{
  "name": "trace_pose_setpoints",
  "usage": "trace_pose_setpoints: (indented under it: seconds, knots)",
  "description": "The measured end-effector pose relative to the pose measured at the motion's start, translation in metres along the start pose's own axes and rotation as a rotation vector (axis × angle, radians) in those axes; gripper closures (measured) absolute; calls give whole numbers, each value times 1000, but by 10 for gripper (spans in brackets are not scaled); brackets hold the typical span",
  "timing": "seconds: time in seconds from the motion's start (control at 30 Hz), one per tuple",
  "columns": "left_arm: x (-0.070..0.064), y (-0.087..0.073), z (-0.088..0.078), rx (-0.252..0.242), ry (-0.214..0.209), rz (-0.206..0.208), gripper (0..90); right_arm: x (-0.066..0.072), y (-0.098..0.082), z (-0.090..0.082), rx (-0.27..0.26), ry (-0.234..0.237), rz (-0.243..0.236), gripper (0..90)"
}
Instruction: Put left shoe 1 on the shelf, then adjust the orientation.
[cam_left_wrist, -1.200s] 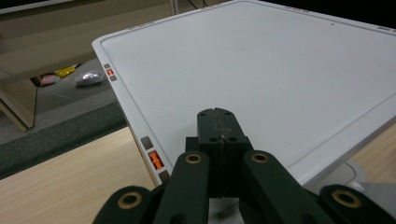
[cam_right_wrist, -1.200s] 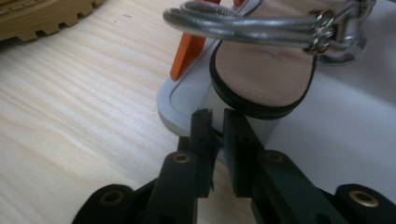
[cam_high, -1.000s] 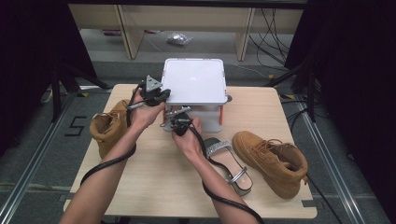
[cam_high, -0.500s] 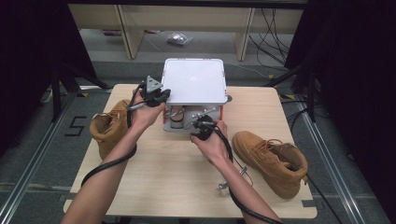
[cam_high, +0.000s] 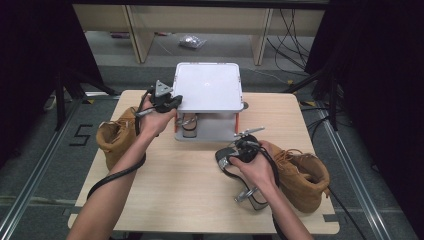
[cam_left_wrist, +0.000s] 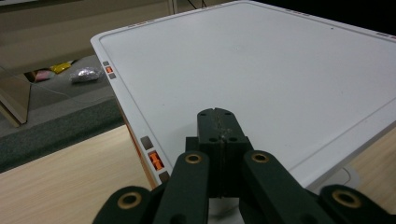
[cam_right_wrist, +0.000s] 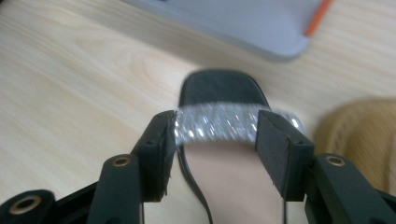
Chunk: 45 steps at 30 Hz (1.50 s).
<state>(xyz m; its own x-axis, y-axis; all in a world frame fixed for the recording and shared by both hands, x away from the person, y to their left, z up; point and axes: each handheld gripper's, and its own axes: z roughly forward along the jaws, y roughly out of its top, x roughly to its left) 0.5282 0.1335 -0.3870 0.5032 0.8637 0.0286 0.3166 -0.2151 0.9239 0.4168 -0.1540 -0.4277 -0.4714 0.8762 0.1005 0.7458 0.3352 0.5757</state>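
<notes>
On the pale wooden table (cam_high: 190, 185), near its front right part, lies a black high-heeled sandal with a glittering silver strap (cam_right_wrist: 219, 122), a squared black toe, a beige insole and a shiny heel pointing toward the person. Its strap sits between the jaws of the right gripper (cam_right_wrist: 215, 135), which have just been opening; the pads stand beside the strap without visibly pressing it. Just beside the sandal lies a tan suede lace-up boot (cam_high: 300, 172). Farther back stands a white flat-topped stand with orange legs (cam_high: 207, 87). Over its left edge the left gripper (cam_left_wrist: 218, 123) hovers, jaws clenched together on nothing. A second tan boot (cam_high: 114, 136) rests at the table's left edge.
</notes>
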Motion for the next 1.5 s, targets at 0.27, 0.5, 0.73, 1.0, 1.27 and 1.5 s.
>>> trace_pose_setpoints:
  seconds: [0.27,0.5,0.73,1.0,1.27,1.5]
  knots:
    - [0,0,0,0,2,4,897,-17,-16,-21,37,19,39,480]
    - [-1,1,0,8,7,9,896,-21,-21,-32,108,5,21,444]
    - [-2,1,0,6,12,19,896,-22,-25,-36,182,0,32,422]
    - [-2,1,0,9,10,22,896,-21,-29,-22,302,-14,38,395]
    - [-1,2,0,12,8,24,896,-24,-30,-7,360,-23,-19,392]
    - [-1,2,0,12,7,21,896,-22,-26,2,419,-19,-22,391]
